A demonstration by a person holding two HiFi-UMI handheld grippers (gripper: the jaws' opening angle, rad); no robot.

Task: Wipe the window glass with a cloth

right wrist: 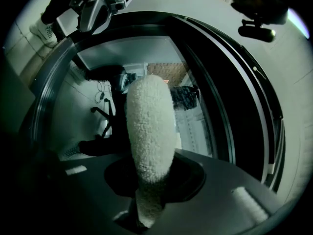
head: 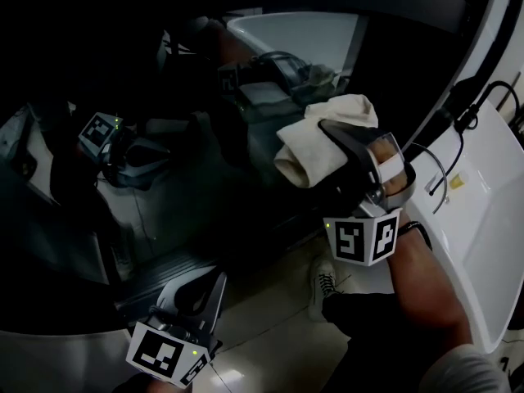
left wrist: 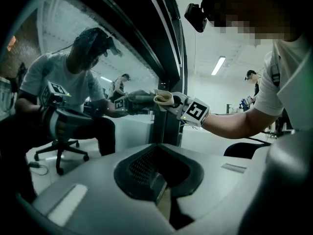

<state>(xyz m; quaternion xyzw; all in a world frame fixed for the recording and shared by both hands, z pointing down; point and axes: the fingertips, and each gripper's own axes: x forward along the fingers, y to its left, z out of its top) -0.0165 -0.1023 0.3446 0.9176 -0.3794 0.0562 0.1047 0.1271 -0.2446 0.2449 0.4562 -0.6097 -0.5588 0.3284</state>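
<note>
Dim office room, tiled floor (head: pixel 262 334) below, with the window glass (head: pixel 164 203) ahead of both tongs in a dark frame (head: pixel 458 80).

Nearest and lowest, the left tongs (head: pixel 214 289) hang over the floor, well apart from the glass. Their jaws are together with nothing between them.

Higher and further forward, the right tongs (head: pixel 332 158) are clamped on a folded white cloth (head: pixel 323 137), whose free end stands out beyond the tips towards the pane. In the left gripper view the cloth (left wrist: pixel 164 98) meets its own reflection, so contact with the glass is judged likely.

Step in hand: wiping, judged to be under way or about to start. The next move calls for steady pressure and even strokes across the pane, with the grip kept firm.

Right of the right tongs lies a white sill (head: pixel 483 219) with a black cable (head: pixel 438 174), which could catch a stroke near the frame. The person's shoe (head: pixel 323 277) is below. No streaks or wiped areas can be made out in the dark, reflective glass.
</note>
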